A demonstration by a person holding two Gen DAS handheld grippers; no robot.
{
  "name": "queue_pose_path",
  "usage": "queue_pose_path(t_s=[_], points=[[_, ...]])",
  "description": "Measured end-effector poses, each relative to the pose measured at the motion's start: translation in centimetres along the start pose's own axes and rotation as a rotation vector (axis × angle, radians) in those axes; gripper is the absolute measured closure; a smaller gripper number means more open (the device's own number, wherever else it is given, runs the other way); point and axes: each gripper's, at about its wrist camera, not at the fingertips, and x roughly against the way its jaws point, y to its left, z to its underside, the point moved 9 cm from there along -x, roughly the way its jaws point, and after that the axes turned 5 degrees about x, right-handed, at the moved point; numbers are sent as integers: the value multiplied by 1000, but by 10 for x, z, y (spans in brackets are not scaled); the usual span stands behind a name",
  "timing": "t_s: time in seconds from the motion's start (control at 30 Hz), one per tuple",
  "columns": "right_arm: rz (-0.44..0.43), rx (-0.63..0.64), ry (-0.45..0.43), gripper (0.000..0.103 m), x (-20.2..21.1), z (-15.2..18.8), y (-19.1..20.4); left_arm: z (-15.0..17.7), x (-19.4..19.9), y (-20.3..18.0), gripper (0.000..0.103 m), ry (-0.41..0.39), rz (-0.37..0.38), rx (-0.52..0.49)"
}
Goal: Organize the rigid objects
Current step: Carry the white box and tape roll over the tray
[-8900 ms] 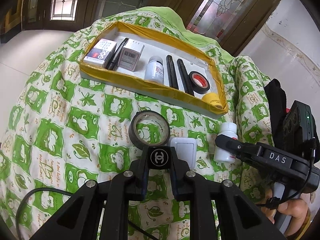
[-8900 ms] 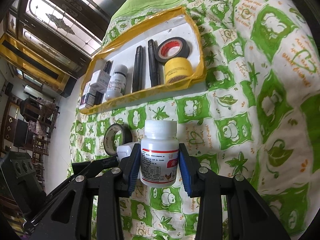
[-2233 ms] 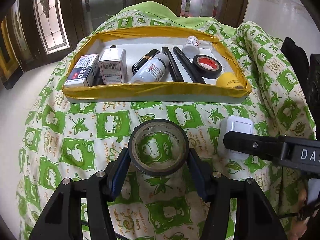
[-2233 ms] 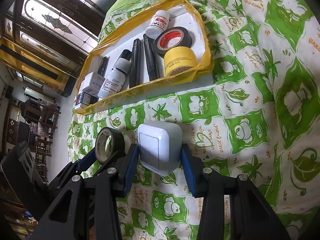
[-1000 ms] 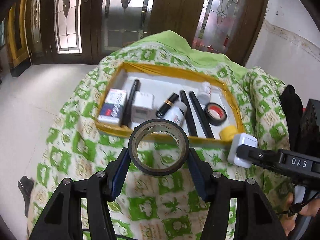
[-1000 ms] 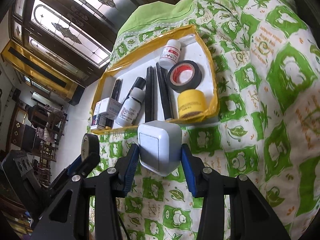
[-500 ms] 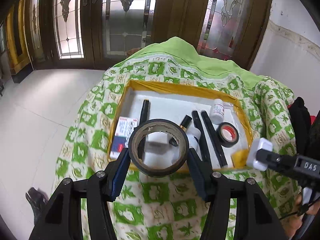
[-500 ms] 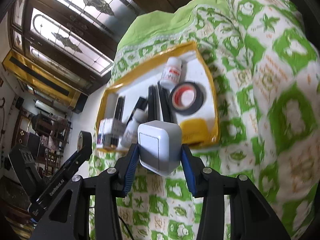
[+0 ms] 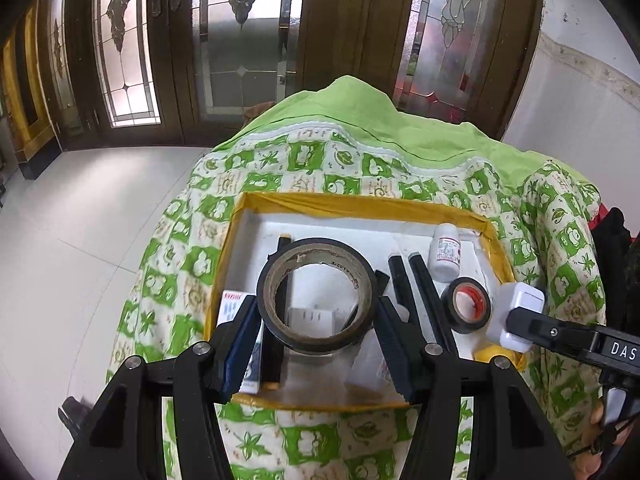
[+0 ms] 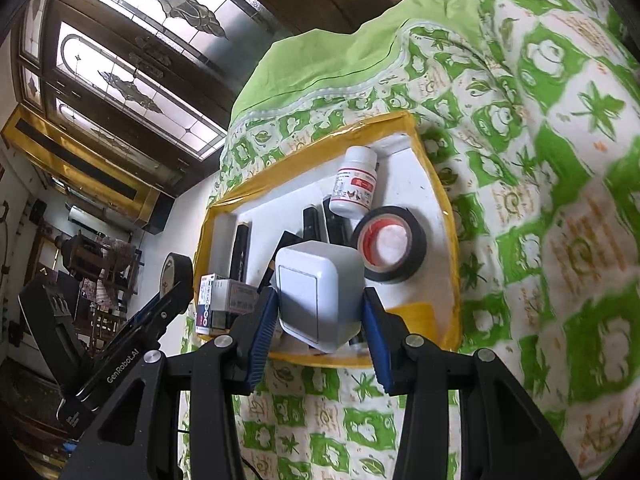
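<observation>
- Two carries are under way: the left gripper (image 9: 318,316) clamps a black roll of tape with a brown core (image 9: 317,294), and the right gripper (image 10: 320,320) pinches a white rounded plastic adapter block (image 10: 318,294), both above the yellow-rimmed white tray (image 9: 360,205).
- Next, each piece likely needs lowering into a free patch of tray floor (little is left among the pens, boxes, bottle and red-cored tape) before the fingers open.
- Beneath the tray lies a green-and-white patterned cloth (image 10: 540,184), with wooden stained-glass doors (image 9: 240,40) beyond.
</observation>
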Motion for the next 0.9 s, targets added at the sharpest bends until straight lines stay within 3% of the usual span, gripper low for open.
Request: queue_pose_path(t_s=[0.53, 0.9], points=[[26, 58, 7, 61, -31, -33, 19, -13, -29, -1, 42, 38, 3, 0], [38, 48, 26, 61, -43, -39, 10, -20, -59, -2, 42, 85, 3, 6]])
